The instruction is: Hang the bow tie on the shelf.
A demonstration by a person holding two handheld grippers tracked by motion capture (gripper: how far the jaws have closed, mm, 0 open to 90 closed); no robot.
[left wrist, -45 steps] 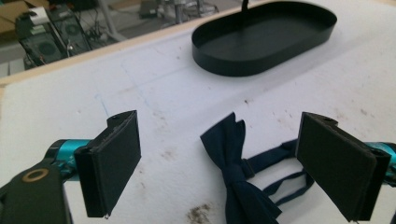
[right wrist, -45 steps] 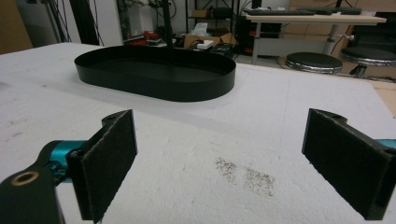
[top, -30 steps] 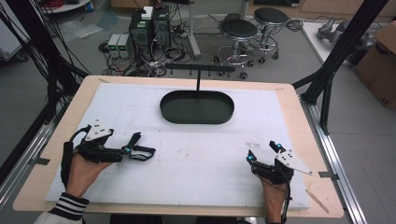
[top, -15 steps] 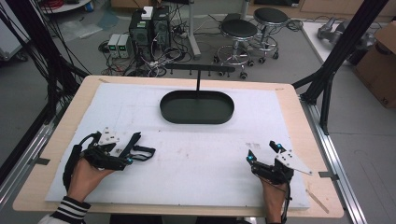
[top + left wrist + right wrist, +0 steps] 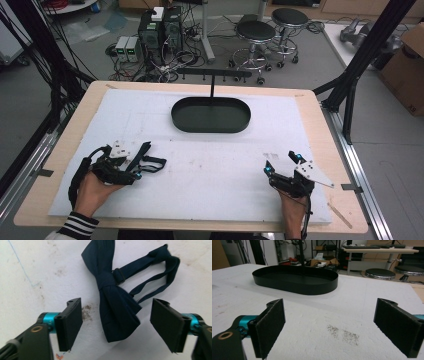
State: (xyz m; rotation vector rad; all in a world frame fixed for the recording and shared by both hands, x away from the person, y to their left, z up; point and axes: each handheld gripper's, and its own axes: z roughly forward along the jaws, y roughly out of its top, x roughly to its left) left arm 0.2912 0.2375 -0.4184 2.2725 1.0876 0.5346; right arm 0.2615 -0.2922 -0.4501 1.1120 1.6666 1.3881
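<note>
My left tongs (image 5: 116, 323) are open, jaws wide apart, hanging just above the bow tie (image 5: 113, 293), which lies on the white foam sheet (image 5: 215, 170) at lower left of the high view. In the left gripper view the tie's lower wing sits between my two jaws, not touching either; its long axis runs up and down the frame, roughly along the line of my jaws, knot at centre, upper wing beyond. The strap (image 5: 152, 270) loops off to the upper right.

My right tongs (image 5: 281, 165) are also open and hold nothing, at lower right of the high view, well apart from the tie. The left hand (image 5: 95, 185) is clearly the nearer one; I judge a squeeze from there would pinch the lower wing.

Oval black tray (image 5: 211, 114) at top centre of the sheet, with nothing in it. Foam is scuffed and stained. Beyond the wooden table (image 5: 90, 107): stools (image 5: 255, 32), computer boxes, cables on the floor
</note>
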